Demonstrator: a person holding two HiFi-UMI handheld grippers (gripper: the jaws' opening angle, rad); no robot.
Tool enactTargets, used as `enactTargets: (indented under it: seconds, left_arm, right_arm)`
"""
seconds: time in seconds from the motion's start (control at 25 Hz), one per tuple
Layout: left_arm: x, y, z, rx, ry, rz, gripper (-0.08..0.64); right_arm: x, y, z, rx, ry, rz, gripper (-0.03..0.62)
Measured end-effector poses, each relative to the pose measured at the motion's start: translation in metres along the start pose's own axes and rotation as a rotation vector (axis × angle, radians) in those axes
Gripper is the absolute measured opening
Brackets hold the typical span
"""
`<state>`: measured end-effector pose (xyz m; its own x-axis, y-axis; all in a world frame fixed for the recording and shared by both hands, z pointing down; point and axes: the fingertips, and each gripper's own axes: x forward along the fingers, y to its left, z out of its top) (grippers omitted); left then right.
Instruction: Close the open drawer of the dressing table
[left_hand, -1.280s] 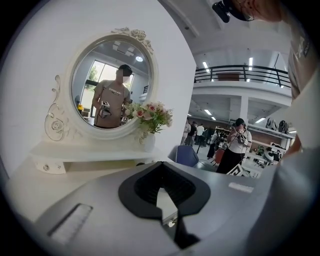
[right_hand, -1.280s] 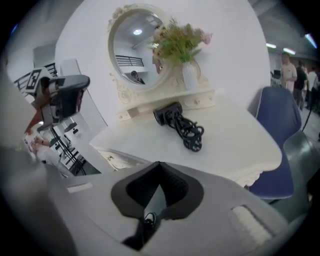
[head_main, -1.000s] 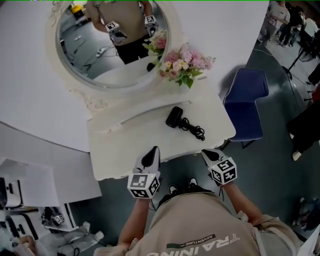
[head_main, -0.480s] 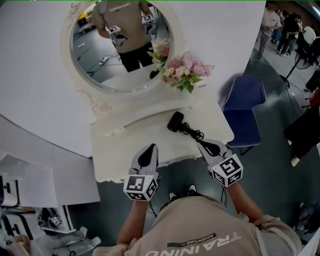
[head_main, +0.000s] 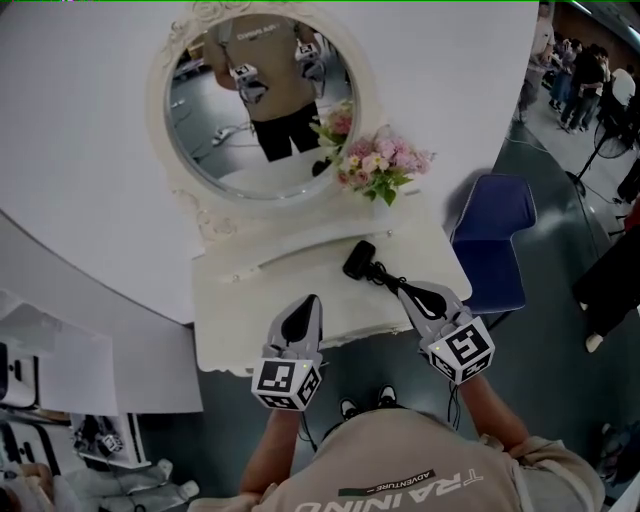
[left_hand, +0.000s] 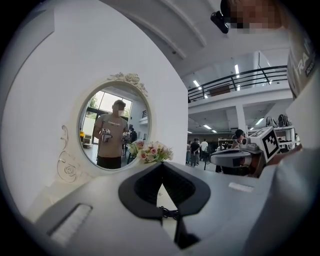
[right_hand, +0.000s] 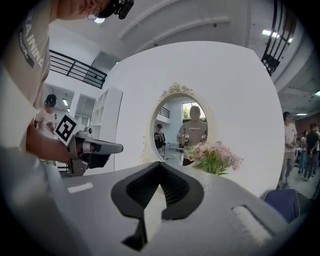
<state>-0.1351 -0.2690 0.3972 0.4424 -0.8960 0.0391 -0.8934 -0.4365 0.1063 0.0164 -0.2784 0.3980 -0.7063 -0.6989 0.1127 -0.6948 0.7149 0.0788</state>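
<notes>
Both grippers have crept forward since a second ago, the right one most: it was off the table's front corner and now reaches in over the top. The left gripper hovers over the 6 o'clock edge of the white dressing table, and the right gripper sits at about 4 o'clock on the top, its tips just beside the cord of the black hair dryer. Each gripper's own view shows its jaws pressed together at the tips with nothing between them. The oval mirror stands at 12 o'clock and the pink flowers at 2 o'clock; a blue chair stands off the table's 3 o'clock side. The drawer itself cannot be made out from above; it presumably lies under the front edge, below the grippers. It should be a stiff, fairly light box that slides rather than lifts, so the flat front panel is the place to press, closed tips near the middle or one to each side so it does not skew.
</notes>
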Motion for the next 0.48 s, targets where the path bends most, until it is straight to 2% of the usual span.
enactTargets:
  seconds: [0.28,0.48]
  left_arm:
    - [-0.014,0.002,-0.006,-0.009,0.008,0.045,0.017]
    - [-0.027,-0.001,-0.001,0.030,0.000,0.069,0.017]
  right_arm:
    - [-0.007,0.002,0.007,-0.002,-0.023,0.010,0.003]
    - [-0.009,0.007,0.006,0.000,-0.029,0.026,0.003]
